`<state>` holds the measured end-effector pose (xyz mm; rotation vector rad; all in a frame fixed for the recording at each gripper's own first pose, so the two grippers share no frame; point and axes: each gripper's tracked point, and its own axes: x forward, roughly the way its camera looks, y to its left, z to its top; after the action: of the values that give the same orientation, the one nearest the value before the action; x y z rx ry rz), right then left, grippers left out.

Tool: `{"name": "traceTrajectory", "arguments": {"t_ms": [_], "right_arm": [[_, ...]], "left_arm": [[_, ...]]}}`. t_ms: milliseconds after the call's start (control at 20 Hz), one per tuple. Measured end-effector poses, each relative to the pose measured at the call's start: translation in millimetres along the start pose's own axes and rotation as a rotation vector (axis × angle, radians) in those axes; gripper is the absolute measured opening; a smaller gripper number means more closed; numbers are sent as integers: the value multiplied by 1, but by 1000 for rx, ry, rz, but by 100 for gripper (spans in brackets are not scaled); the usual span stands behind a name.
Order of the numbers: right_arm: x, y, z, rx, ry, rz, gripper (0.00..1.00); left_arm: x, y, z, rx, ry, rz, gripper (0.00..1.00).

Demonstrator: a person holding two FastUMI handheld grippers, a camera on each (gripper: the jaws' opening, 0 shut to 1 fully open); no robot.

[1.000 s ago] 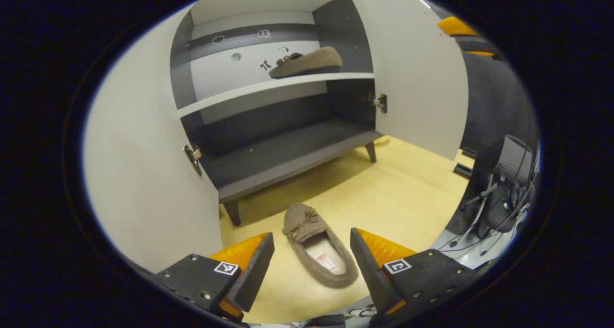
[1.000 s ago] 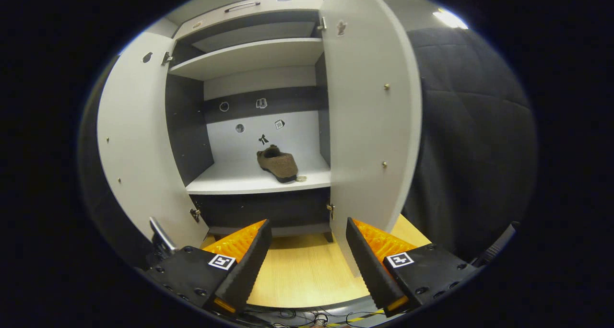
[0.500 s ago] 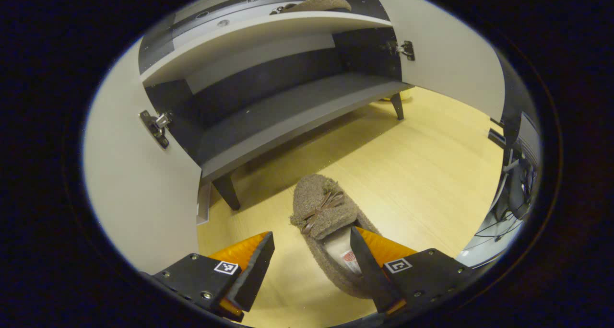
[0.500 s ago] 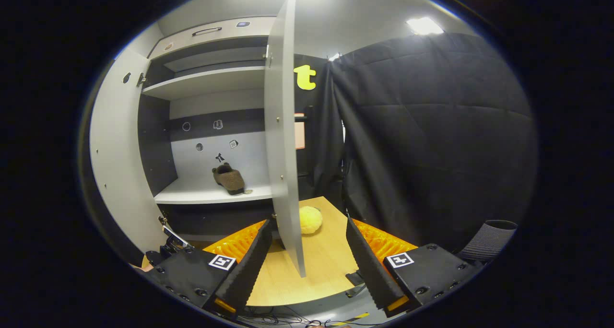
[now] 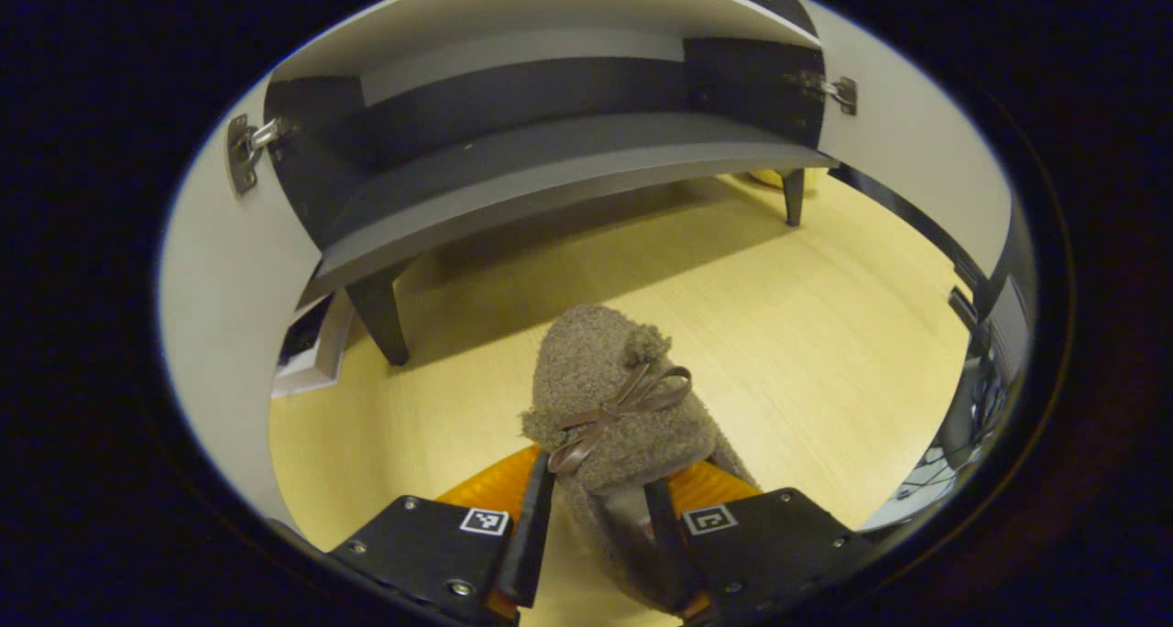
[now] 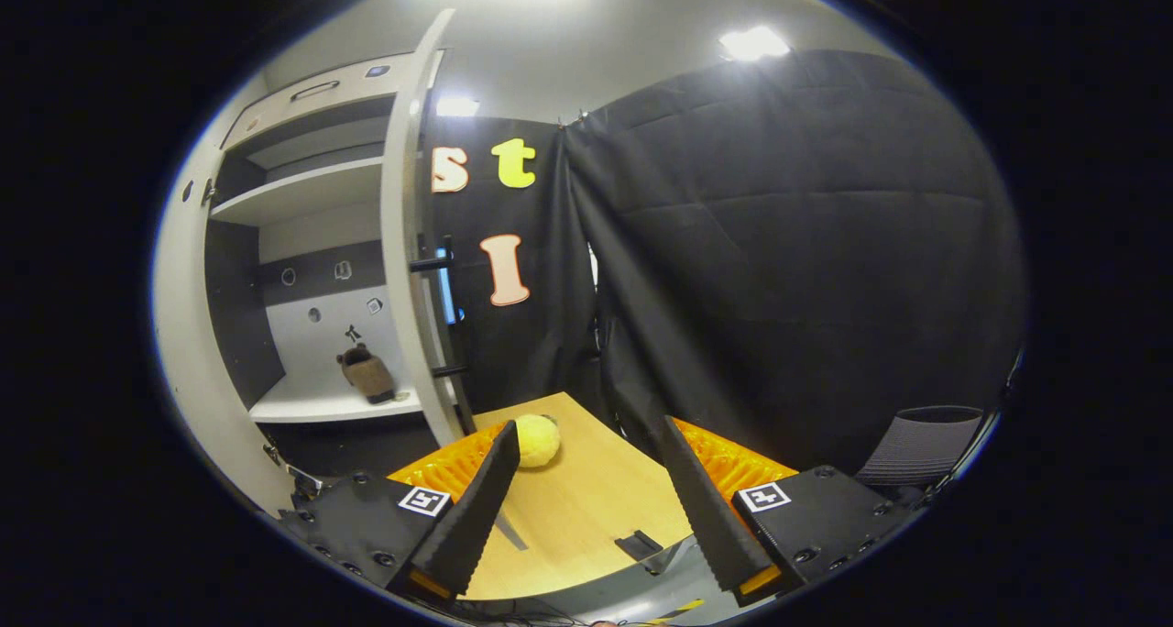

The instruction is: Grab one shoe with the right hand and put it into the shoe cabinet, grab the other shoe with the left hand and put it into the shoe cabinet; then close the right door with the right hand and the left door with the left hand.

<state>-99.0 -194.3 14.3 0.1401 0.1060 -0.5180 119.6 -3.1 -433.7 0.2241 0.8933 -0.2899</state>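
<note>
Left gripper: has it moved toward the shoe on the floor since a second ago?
Yes. The left gripper has come forward and down to the shoe; its jaws now flank the heel, and the cabinet's leg looms nearer.

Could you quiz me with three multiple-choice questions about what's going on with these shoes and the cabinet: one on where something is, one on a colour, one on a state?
1. Where is the shoe nearest the left gripper?
A. On the top shelf
B. On the floor, between the gripper's fingers
C. On a chair

2. What colour is the round fluffy thing on the floor beside the cabinet?
A. Yellow
B. Blue
C. Red

3. How do the cabinet doors stand?
A. Both shut
B. One shut
C. Both open

Answers:
1. B: the left gripper view shows its fingers closed against the shoe's sides on the wooden floor.
2. A: it shows yellow in the right gripper view.
3. C: the left door and right door both swing out, and the other shoe sits on the shelf inside.
</note>
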Motion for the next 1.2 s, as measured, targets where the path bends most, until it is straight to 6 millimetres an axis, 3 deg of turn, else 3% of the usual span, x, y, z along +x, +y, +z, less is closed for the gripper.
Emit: {"name": "traceTrajectory", "arguments": {"t_ms": [50,150,200,300,400,700,900,1050,1200], "right_arm": [[3,-6,1,16,-4,-6,98],[12,-20,1,42,-6,-22,98],[17,-25,-1,56,-7,-28,98],[28,-32,-3,86,-11,-34,98],[35,-34,-5,111,-7,-30,98],[73,-39,-13,99,14,-2,98],[99,-35,-11,72,26,39,98],[117,-31,-9,64,27,75,98],[141,-29,-8,44,34,115,98]], "left_arm": [[-3,7,1,-18,4,23,53],[0,20,-4,-54,26,72,34],[0,19,-8,-57,51,78,15],[-2,26,-4,-16,38,110,16],[-1,20,-7,-27,59,98,3],[-5,4,-8,-122,95,59,2],[-27,-9,2,-171,75,68,2],[-57,-7,15,-158,79,109,2],[-76,-26,42,-156,25,107,2]]}}
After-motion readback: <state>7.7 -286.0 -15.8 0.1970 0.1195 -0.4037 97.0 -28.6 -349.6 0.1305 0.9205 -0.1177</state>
